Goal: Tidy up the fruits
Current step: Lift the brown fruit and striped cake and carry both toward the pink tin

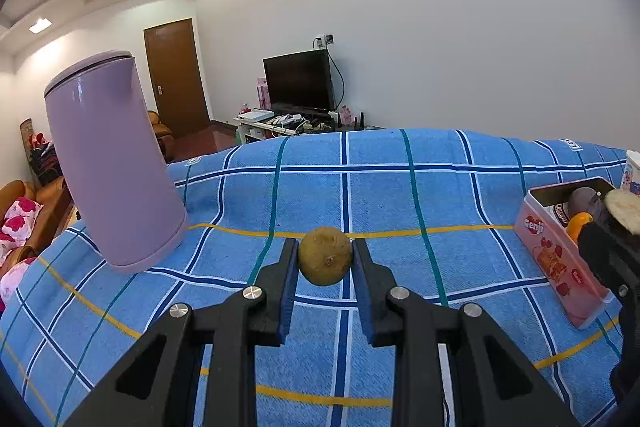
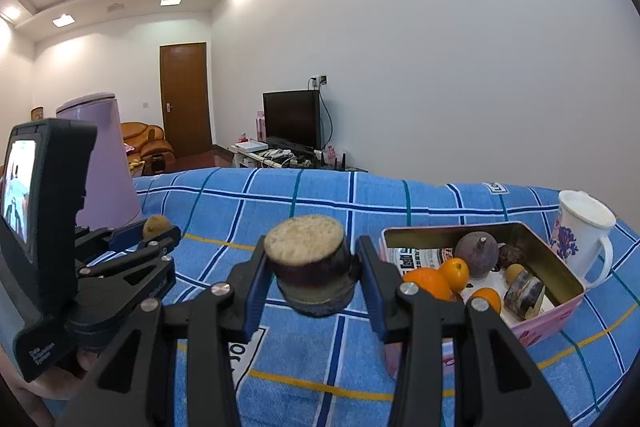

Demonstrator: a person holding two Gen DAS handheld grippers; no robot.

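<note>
**Left wrist and right wrist views: each gripper carries one piece of fruit**

Left wrist view shows the left gripper (image 1: pixel 325 261), black plastic with blue ribbed pads, closed on a small round brownish-green fruit with a rough, dull skin (image 1: pixel 325 261). The fruit sits right at the fingertips, one pad on each side, its stem end facing the camera, above the blue checked woven cloth (image 1: pixel 400 187) that covers the table. A tall, smooth lilac kettle-like container (image 1: pixel 108 163) stands on the cloth to the left.

Right wrist view shows the right gripper (image 2: pixel 310 267) clamped on a short cylindrical chunk of dark purple sugarcane (image 2: pixel 310 271), its cut top pale and fibrous (the waxy rind fades to a lighter band lower down). The chunk is held upright between the fingertips, just left of the pink rectangular metal tin (image 2: pixel 540 327).

Inside the tin lie glossy oranges (image 2: pixel 454 273), a round dull purple fruit with a stub stem (image 2: pixel 476 253), a small tan fruit and another cut cane piece (image 2: pixel 524 293). A white ceramic mug with a purple print (image 2: pixel 580 231) stands just behind the tin's far right corner.
</note>
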